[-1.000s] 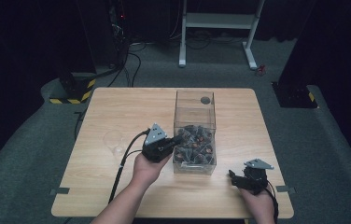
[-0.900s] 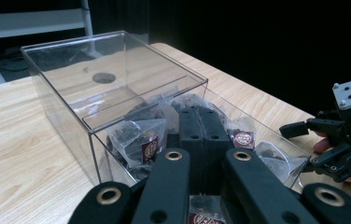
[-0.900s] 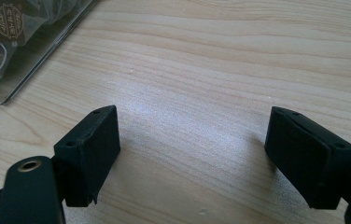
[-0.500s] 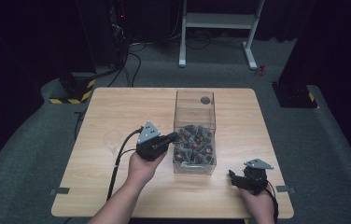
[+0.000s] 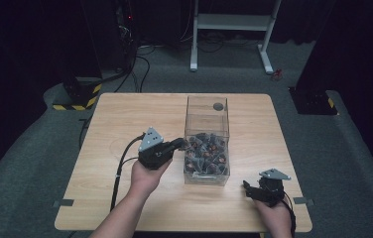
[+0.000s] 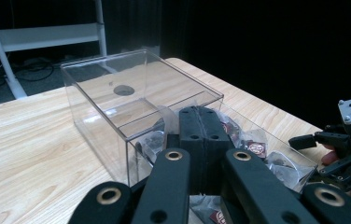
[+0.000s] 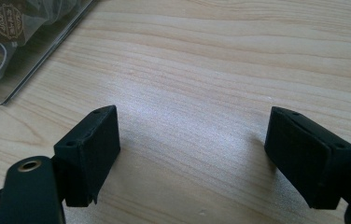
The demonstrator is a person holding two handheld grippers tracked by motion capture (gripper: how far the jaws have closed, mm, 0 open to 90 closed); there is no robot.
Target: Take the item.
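Left fingers [image 6: 200, 135] together above clear box [image 5: 206, 106], lengthwise away from person; right fingers [image 7: 197, 158] apart.

Packets [image 5: 206, 148] lie in the clear box [image 5: 207, 105], mid-table [image 5: 115, 119], left tool [image 5: 181, 144] beside.

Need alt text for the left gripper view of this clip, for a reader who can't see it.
The left gripper, its jaws pressed together, hangs over the near end of a clear plastic box holding small wrapped packets. The box stands on a light wooden table; the other gripper is at the right edge.
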